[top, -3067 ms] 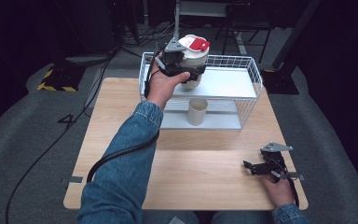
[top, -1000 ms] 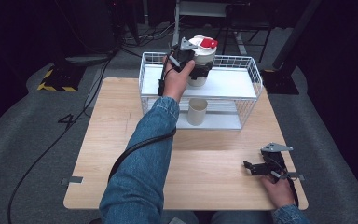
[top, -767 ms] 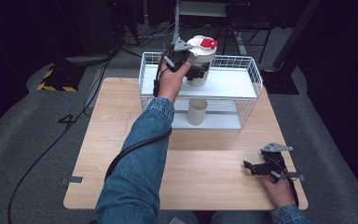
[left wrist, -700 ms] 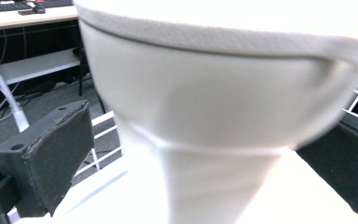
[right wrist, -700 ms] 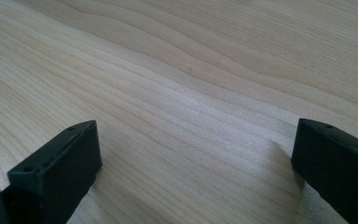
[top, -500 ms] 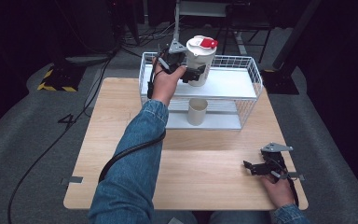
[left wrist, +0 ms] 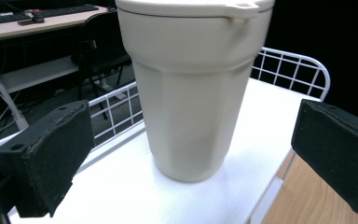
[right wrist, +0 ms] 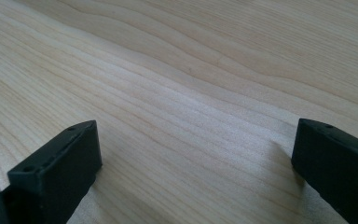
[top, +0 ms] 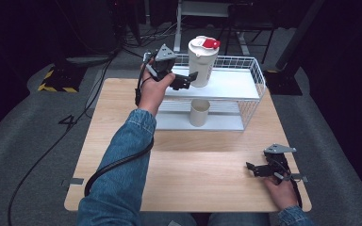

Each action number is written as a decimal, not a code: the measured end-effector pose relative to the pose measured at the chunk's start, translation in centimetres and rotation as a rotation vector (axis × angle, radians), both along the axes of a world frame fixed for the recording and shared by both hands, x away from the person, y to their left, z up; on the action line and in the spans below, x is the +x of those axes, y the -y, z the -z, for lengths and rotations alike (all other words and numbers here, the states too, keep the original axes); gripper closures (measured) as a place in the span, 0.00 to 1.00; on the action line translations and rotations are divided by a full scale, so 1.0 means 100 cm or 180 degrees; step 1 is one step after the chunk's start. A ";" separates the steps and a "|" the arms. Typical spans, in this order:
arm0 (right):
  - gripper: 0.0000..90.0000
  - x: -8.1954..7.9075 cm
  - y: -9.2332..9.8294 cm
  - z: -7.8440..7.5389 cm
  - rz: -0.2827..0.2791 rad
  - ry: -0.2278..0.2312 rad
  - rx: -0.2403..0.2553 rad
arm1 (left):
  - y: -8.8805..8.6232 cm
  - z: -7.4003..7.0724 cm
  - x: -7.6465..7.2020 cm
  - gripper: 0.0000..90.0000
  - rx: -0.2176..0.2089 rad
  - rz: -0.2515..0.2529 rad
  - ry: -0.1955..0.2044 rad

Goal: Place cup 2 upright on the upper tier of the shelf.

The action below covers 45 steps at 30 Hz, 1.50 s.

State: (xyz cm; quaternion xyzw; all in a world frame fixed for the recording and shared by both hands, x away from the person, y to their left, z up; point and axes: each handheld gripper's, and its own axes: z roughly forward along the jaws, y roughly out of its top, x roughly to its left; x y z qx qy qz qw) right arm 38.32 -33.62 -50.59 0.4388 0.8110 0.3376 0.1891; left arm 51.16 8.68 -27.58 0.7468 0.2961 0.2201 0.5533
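Observation:
A cream container [top: 201, 63] with a white lid and a red flap stands upright on the white top shelf [top: 235, 85] of a wire rack. My left gripper [top: 188, 81] is open just left of it, jaws wide and off its sides. In the left gripper view the container [left wrist: 191, 84] rises between the two spread pads [left wrist: 51, 158] with a gap on each side. My right gripper [top: 254, 168] rests open on the table near the front right; in its own view the right gripper [right wrist: 196, 149] has bare wood between its jaws.
A small cream cup [top: 199, 112] stands on the rack's lower shelf, under the top one. The white wire wall [top: 257, 77] rings the rack's back and right. The wooden table [top: 193, 155] stretches in front of the rack. Dark floor and cables lie beyond.
The left gripper carried the container onto the top shelf, let it go and drew back a little to the left. The right gripper has stayed put.

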 end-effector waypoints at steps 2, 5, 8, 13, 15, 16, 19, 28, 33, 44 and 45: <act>0.02 0.000 0.000 0.000 0.0003 -0.0007 0.0003 | -0.004 0.001 -0.006 0.00 -0.0010 0.0024 0.0005; 0.02 0.000 0.000 0.000 0.0001 -0.0003 -0.0002 | -0.010 0.001 -0.016 0.00 0.0045 0.0026 -0.0012; 0.02 0.000 0.000 0.000 -0.0003 -0.0004 -0.0003 | -0.017 0.003 -0.026 0.00 0.0066 0.0065 -0.0032; 0.02 0.000 0.000 0.000 -0.0003 -0.0003 -0.0006 | -0.028 0.004 -0.044 0.00 0.0055 0.0103 -0.0011; 0.02 0.000 0.000 0.000 -0.0004 -0.0003 -0.0004 | -0.032 0.006 -0.051 0.00 0.0050 0.0104 -0.0030; 0.02 0.000 0.000 0.000 -0.0003 -0.0003 -0.0004 | -0.035 0.006 -0.054 0.00 0.0049 0.0106 -0.0026; 0.02 0.000 0.000 0.000 -0.0003 -0.0003 -0.0004 | -0.041 0.007 -0.065 0.00 0.0046 0.0126 -0.0024; 0.02 0.000 0.000 0.000 -0.0003 -0.0004 -0.0003 | -0.058 0.013 -0.090 0.00 0.0142 0.0156 -0.0019; 0.02 0.000 0.000 0.000 0.0003 -0.0004 0.0001 | -0.066 0.019 -0.101 0.00 0.0202 0.0169 -0.0035; 0.02 0.000 0.000 0.000 0.0002 -0.0004 0.0002 | -0.078 0.045 -0.119 0.00 0.0303 0.0268 -0.0126; 0.02 0.000 0.000 0.000 0.0003 -0.0004 0.0001 | -0.079 0.047 -0.121 0.00 0.0305 0.0267 -0.0132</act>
